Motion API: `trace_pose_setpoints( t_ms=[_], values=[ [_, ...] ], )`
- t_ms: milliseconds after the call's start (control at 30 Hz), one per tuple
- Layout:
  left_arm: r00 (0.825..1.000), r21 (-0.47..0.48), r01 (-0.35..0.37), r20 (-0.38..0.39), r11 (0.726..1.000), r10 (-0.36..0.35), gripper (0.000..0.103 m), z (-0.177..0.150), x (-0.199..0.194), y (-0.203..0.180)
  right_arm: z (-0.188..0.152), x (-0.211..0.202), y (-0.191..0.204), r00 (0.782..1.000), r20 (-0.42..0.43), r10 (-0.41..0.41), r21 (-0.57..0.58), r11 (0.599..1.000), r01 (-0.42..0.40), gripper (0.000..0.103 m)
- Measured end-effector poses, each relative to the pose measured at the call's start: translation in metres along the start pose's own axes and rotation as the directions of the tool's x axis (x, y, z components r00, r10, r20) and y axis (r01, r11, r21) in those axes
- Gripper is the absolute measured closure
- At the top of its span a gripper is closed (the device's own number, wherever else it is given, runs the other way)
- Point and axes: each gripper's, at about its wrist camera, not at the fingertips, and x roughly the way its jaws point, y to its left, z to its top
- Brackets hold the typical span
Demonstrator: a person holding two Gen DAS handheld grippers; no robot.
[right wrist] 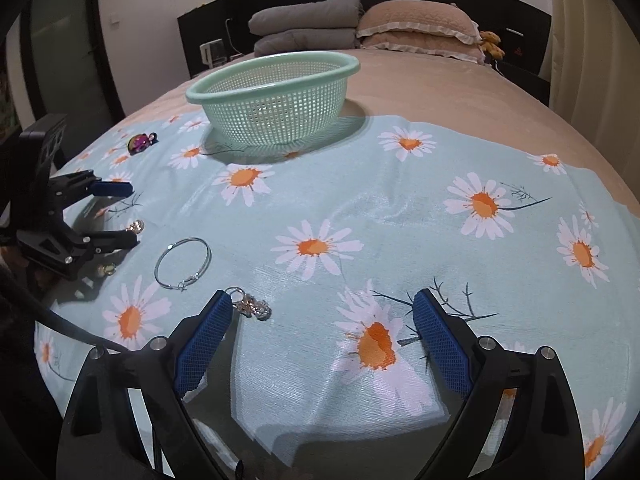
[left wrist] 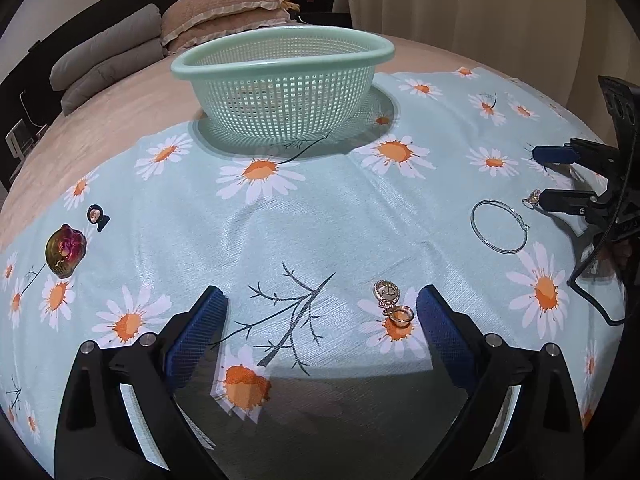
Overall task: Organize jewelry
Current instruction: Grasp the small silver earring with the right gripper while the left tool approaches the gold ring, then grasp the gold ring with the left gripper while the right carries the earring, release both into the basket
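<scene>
Daisy cloth (left wrist: 320, 220) on bed, both grippers (left wrist: 322, 312) (right wrist: 322, 316) low, level, fingers spread, holding nothing

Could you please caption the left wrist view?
Open left tongs hover beside a gold pendant; green basket waits beyond.

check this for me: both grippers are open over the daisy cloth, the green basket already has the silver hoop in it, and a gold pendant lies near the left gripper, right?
One thing is wrong: the silver hoop lies on the daisy cloth, not in the green basket. Both wrist views show it there. The rest holds: left gripper and right gripper open, gold pendant near the left one.
</scene>
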Motion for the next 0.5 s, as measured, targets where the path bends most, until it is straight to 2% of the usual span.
trace_pose_setpoints(
  t_ms=[167,200,300,400,433,467,500],
  values=[
    [1.000,0.007,-0.008,0.026,1.000,0.007,0.007,-0.001,0.003,-0.003,0.000,0.008,0.006,0.999,-0.005,-0.045,0.017,0.999,0.045,0.016],
    [0.999,0.008,-0.011,0.032,1.000,0.010,0.007,-0.002,0.002,-0.004,0.000,0.006,0.007,0.999,0.004,-0.050,0.012,0.999,0.050,0.026],
    [0.998,0.033,-0.047,0.054,0.998,0.045,0.007,-0.003,-0.001,-0.010,-0.001,0.003,0.014,0.998,0.021,-0.060,-0.023,0.998,0.060,0.047],
    [0.996,0.066,-0.044,0.074,0.997,0.039,0.019,-0.003,-0.004,-0.017,-0.002,0.002,0.023,0.998,0.027,-0.064,-0.065,0.996,0.066,0.060],
    [0.996,0.082,-0.043,0.082,0.996,0.037,0.025,-0.004,-0.005,-0.020,-0.002,0.002,0.024,0.997,0.030,-0.074,-0.072,0.994,0.076,0.065],
    [0.996,0.099,-0.037,0.089,0.994,0.028,0.035,-0.004,-0.007,-0.023,-0.001,0.002,0.026,0.998,0.027,-0.054,-0.080,0.995,0.056,0.089],
    [0.995,0.120,-0.036,0.097,0.992,0.025,0.039,-0.005,-0.008,-0.028,-0.002,0.002,0.028,0.999,0.023,-0.046,-0.088,0.995,0.047,0.093]
  ],
)
